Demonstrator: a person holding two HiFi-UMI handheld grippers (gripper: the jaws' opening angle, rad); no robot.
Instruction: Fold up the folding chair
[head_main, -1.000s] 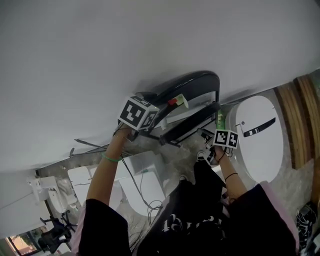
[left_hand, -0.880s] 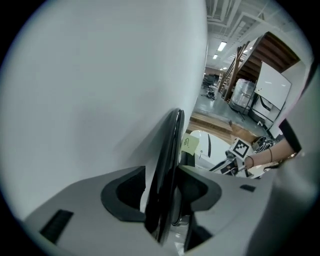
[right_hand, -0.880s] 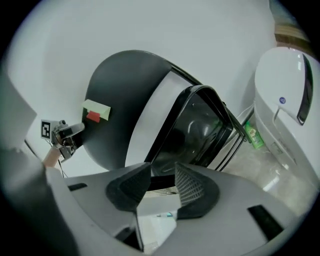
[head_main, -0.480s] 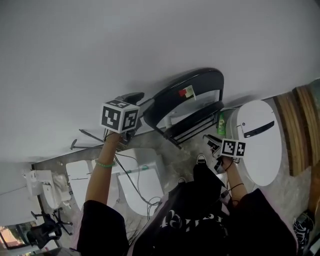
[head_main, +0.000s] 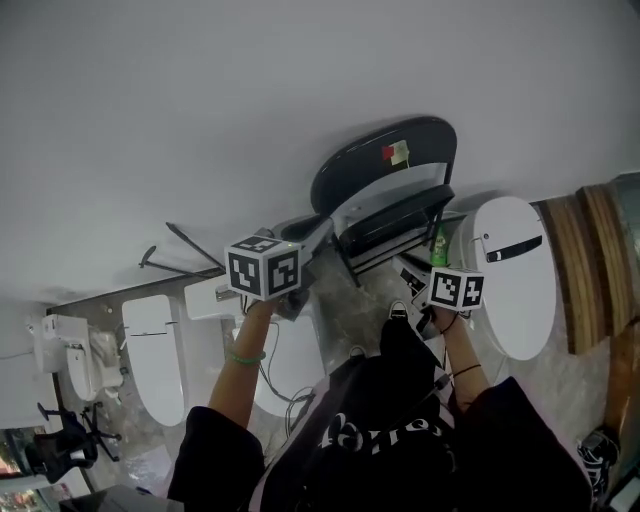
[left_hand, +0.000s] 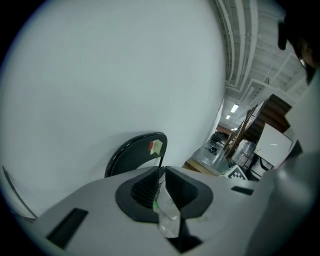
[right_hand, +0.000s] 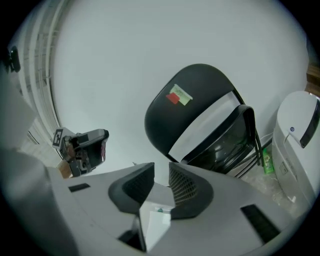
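**A:** Head view first. Where does the job stand?

**B:** The folding chair (head_main: 385, 180) stands on the floor (head_main: 365, 300), shut flat with its seat up against its back, leaning on the white wall (head_main: 300, 80). I'd judge the folding done, with nothing left but to draw away.

**A:** And the claws?

**B:** The left claw (head_main: 315, 230) and the right claw (head_main: 405, 266) both hang in front of the chair and clear of it, carrying nothing.

**A:** What else is around?

**B:** A white toilet (head_main: 515, 270) stands just beside the chair on the right, with a green bottle (head_main: 440, 245) between the two. A white lid (head_main: 150, 350) lies well off to the left. Nothing stands between the claws and the chair.

**A:** Left gripper view?

**B:** The jaws are closing, with only a thin slit left and nothing in it. Beyond them the chair's back shows its red-and-green sticker (left_hand: 155, 146), against the wall.

**A:** Right gripper view?

**B:** These jaws are closing too, with a plain gap and nothing in it. The folded chair is straight ahead, with the bottle and toilet to its right.
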